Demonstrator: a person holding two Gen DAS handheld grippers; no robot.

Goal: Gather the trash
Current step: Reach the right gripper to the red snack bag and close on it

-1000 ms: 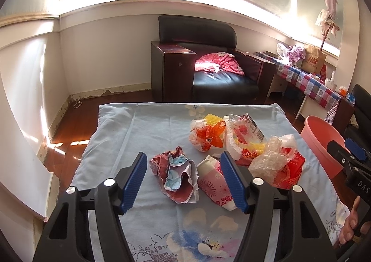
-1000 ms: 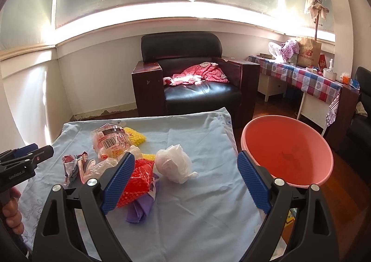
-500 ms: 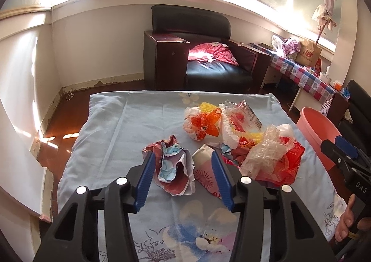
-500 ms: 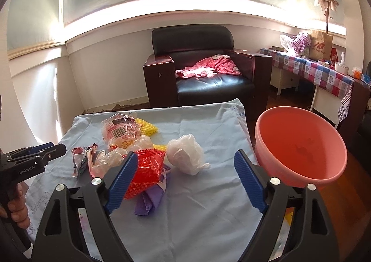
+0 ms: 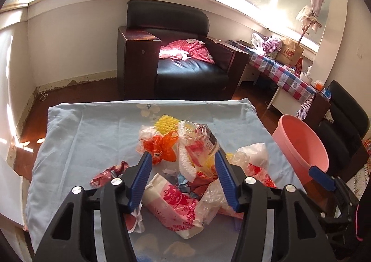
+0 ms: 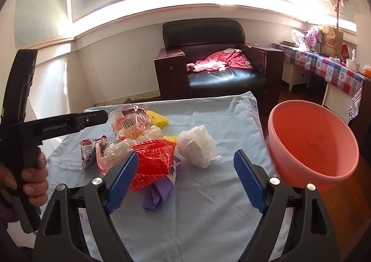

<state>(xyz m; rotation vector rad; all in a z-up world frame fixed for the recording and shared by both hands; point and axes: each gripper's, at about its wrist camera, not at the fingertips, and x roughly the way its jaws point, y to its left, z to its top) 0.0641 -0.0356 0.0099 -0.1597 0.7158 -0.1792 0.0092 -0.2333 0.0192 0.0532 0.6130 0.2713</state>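
Shifting left gripper (image 5: 183, 178) from the red crumpled wrapper (image 5: 109, 175) onto the pink packet (image 5: 174, 204); jaws just reopened wide, nothing gripped. Right gripper (image 6: 185, 181) wide, empty. We see trash beside the basin (image 6: 313, 143).

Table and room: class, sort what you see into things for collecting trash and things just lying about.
For the job:
white bag
red wrapper
pink packet
orange wrapper
yellow netting
basin
left gripper
right gripper

Lying about:
armchair
pink clothes
paper bag
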